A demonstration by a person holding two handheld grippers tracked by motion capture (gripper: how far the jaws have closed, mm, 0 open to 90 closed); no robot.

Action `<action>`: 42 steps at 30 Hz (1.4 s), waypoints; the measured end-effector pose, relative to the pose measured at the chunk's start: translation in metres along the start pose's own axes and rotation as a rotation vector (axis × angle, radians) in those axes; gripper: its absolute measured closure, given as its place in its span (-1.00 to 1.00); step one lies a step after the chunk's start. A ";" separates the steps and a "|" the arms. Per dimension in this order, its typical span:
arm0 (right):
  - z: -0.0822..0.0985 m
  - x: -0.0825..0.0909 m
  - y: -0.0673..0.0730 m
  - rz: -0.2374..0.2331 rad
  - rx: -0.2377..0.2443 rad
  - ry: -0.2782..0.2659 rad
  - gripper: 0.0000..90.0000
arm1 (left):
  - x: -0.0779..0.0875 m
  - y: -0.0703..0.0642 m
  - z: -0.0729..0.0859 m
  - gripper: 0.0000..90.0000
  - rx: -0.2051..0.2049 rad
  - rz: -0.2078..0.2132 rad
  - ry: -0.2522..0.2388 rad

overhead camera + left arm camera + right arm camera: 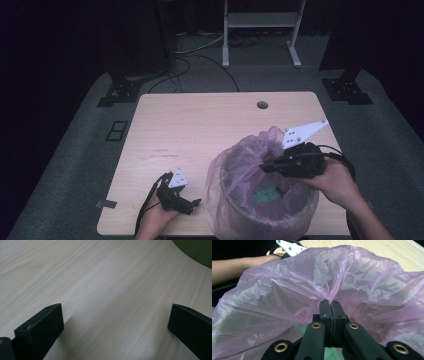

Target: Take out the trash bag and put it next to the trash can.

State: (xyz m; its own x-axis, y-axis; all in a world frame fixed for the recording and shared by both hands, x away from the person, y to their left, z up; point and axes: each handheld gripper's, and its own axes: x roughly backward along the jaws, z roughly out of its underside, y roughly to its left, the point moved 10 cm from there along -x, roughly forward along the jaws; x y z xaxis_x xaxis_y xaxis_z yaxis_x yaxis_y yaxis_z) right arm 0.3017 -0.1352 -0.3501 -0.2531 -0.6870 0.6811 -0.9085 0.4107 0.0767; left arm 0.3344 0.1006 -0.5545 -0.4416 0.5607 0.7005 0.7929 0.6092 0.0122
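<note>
Work in hand: the person is fitting or pulling a pink bag (235,165) that lines a round bin (280,212) at the near right of the desk (200,130).
Right tongs (329,302): they are pinching a bunched fold of the bag's film, jaws pressed tight together, and lifting it so the plastic is tenting up over the bin's far rim.
Left tongs (196,202): they are resting low on the desk just left of the bin, jaws spread wide with bare wood between them, gripping nothing.
Bag position: it is sitting inside the bin, its upper edge draping loose over the near and left rim, while the far side is being held up in a peak.
Inside the bin: something green (266,194) is showing at the bottom through the opening; what it is I cannot tell.
Done so far: by my reading, one grip on the bag's edge is secured and the film is being drawn up.
Left to do: judging from the slack edge, the rest of the rim is yet to be gathered or seated, and the left tongs are not yet joining in.
</note>
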 end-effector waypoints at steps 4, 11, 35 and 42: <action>0.004 0.010 -0.003 0.015 -0.008 -0.010 1.00 | 0.000 0.000 0.000 -1.00 0.000 0.000 0.000; 0.013 0.027 -0.009 0.042 -0.026 -0.022 1.00 | 0.000 0.000 0.000 -1.00 0.000 0.000 0.000; 0.062 0.080 -0.040 0.161 -0.135 -0.031 0.99 | 0.000 0.000 0.000 -1.00 0.000 0.000 0.000; 0.068 0.075 -0.044 0.178 -0.143 -0.016 0.99 | 0.000 0.000 0.000 -1.00 0.000 0.000 0.000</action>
State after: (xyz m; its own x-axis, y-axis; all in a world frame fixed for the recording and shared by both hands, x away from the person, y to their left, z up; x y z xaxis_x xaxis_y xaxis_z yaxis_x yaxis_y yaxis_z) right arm 0.3002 -0.2454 -0.3516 -0.4113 -0.6049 0.6819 -0.7931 0.6061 0.0594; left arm 0.3344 0.1006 -0.5545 -0.4420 0.5605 0.7004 0.7926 0.6097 0.0123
